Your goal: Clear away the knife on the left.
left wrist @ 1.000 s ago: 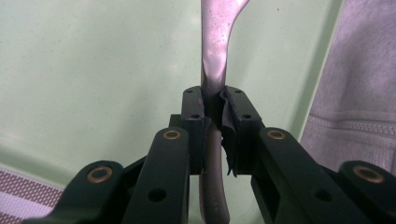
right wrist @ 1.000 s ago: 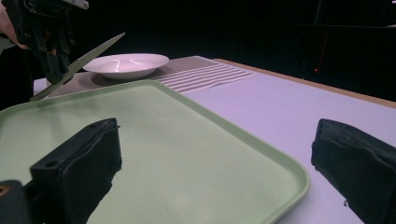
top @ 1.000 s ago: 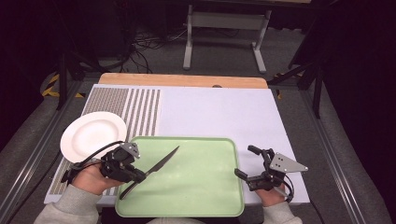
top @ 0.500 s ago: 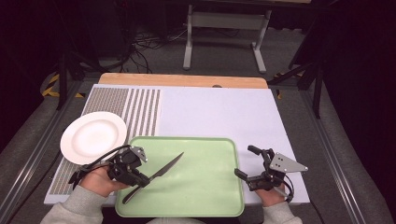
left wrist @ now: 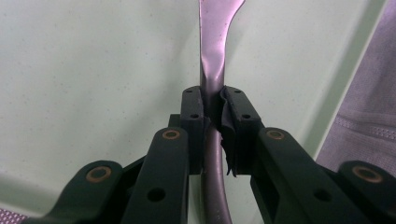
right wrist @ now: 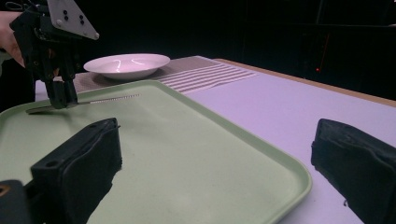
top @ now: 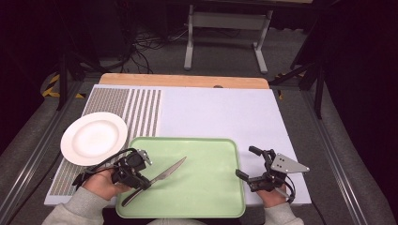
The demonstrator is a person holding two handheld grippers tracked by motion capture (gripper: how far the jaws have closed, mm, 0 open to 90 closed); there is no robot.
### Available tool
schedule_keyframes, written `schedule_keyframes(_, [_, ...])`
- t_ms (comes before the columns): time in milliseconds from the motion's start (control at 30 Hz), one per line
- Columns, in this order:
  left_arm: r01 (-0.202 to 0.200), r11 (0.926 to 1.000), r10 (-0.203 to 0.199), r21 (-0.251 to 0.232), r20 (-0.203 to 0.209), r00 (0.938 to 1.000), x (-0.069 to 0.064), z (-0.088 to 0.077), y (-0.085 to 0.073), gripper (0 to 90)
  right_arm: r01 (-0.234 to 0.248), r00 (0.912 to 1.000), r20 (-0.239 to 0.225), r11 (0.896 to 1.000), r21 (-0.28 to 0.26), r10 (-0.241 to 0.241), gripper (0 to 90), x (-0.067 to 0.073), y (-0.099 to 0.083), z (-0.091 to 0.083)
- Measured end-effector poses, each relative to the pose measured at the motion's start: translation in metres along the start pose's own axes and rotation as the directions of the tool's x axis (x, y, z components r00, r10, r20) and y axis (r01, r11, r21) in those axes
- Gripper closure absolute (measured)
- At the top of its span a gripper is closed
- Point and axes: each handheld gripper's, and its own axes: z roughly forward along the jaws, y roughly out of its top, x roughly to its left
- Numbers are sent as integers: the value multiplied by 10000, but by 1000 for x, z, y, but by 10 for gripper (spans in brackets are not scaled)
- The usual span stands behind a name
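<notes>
- My left gripper is clamped on the knife at its handle; the blade runs ahead of the jaws, up and rightward over the green tray, just above it.
- My right gripper is gaping wide, empty, straddling the tray's right rim, well apart from the knife.

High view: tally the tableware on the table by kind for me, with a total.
Knife: 1
Plate: 1
Tray: 1
Total: 3
</notes>
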Motion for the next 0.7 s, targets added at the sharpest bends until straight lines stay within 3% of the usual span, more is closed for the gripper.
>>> schedule_keyframes(167, [315,9994,-315,175,27,9995,1,3,0,800,2,10000,3,10000,-2,-2,23,0,0,0])
schedule_keyframes(700, [624,9963,-625,587,-6,9980,4,11,2,799,10,10000,-8,10000,22,-10,23,0,0,0])
